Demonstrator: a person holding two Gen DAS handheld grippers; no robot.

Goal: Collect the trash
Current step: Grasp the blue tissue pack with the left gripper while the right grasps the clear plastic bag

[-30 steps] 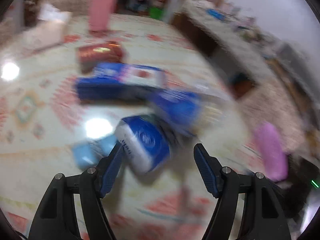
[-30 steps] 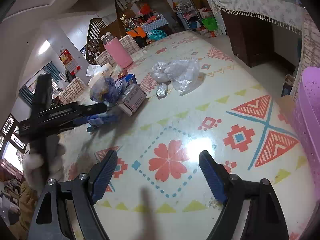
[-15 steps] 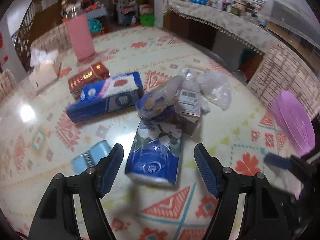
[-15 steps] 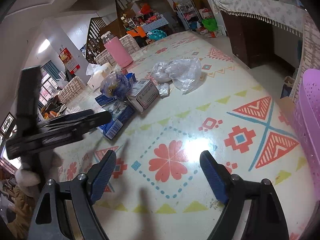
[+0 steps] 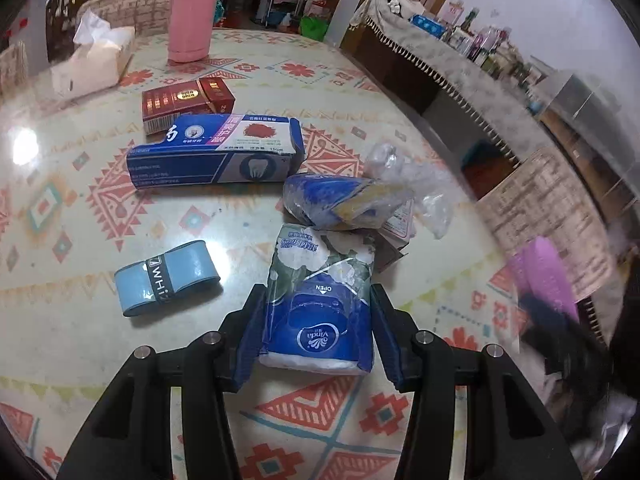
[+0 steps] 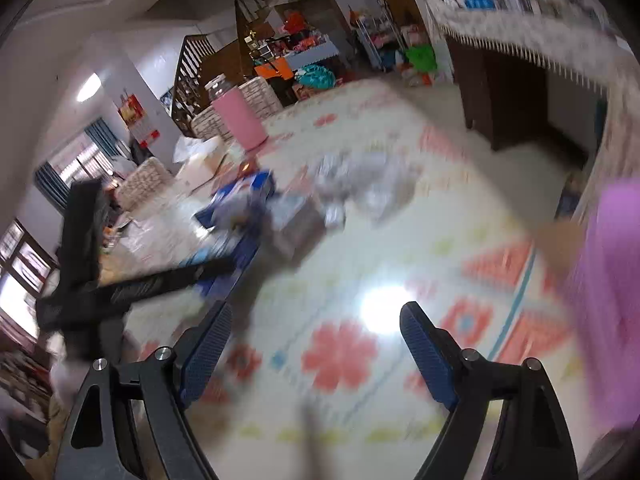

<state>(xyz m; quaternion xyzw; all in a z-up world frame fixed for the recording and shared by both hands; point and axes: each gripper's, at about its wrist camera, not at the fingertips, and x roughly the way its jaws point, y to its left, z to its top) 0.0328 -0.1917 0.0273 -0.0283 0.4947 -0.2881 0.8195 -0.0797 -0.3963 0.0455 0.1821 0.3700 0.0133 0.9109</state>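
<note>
Left gripper (image 5: 316, 332) jaws pinching soft tissue pack (image 5: 320, 300) (crinkly plastic), glossy table (image 5: 80, 340).

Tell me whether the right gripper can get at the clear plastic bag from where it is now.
Probably yes: the right gripper is open over bare tabletop, and nothing stands between it and the clear plastic bag, though this view is blurred.

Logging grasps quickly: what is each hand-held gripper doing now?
Left hand-held gripper: shut on the blue tissue pack.
Right hand-held gripper: open, holding nothing.
</note>
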